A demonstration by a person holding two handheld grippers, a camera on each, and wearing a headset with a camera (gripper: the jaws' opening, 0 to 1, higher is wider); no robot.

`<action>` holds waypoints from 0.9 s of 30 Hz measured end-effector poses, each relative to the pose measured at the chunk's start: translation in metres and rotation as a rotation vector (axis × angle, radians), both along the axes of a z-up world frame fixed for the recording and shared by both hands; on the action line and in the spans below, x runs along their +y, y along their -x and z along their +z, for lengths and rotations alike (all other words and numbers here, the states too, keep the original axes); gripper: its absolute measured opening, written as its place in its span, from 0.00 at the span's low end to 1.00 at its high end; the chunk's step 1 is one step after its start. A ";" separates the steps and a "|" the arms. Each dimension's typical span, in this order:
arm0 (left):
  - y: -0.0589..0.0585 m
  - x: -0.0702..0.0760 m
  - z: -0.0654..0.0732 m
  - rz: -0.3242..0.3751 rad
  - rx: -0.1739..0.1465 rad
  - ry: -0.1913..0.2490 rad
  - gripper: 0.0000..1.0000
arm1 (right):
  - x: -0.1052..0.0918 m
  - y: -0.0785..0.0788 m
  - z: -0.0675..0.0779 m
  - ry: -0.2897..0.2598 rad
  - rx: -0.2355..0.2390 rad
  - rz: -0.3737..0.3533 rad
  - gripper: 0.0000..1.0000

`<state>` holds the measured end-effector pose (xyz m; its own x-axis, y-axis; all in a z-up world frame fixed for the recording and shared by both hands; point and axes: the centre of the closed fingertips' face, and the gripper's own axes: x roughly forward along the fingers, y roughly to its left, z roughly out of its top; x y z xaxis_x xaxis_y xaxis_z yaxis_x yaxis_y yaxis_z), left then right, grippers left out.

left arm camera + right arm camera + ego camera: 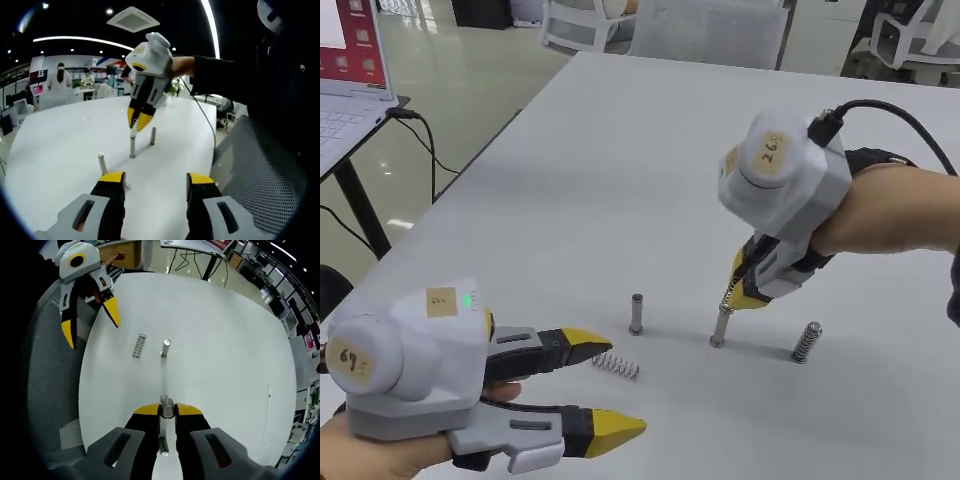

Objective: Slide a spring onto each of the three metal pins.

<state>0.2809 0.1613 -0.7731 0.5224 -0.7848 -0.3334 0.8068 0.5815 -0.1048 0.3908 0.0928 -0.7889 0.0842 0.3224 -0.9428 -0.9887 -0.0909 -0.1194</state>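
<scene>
Above the middle grey metal pin (720,330), right gripper (750,297) pinches a half-hidden steel coil spring (167,409); left gripper (615,385) gapes wide.

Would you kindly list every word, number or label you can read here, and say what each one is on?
"26": round sticker on the right gripper.
"69": round label on the left gripper.
small tag on top of the left gripper: too small to read.
laptop screen: blurred, unreadable.

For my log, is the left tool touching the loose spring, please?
Apart: the right gripper view shows bare table between the left tool and the loose spring.
</scene>
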 end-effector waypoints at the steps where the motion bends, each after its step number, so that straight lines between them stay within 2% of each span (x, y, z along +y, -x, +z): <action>1: 0.000 0.000 0.000 0.000 0.000 0.001 0.43 | 0.000 -0.001 -0.001 0.002 0.001 0.000 0.08; 21: 0.000 0.001 -0.001 0.004 0.003 0.000 0.43 | 0.003 -0.002 -0.036 0.052 0.059 -0.015 0.08; 27: 0.000 0.002 -0.001 0.008 0.004 -0.001 0.43 | 0.003 -0.001 -0.045 0.067 0.062 -0.019 0.08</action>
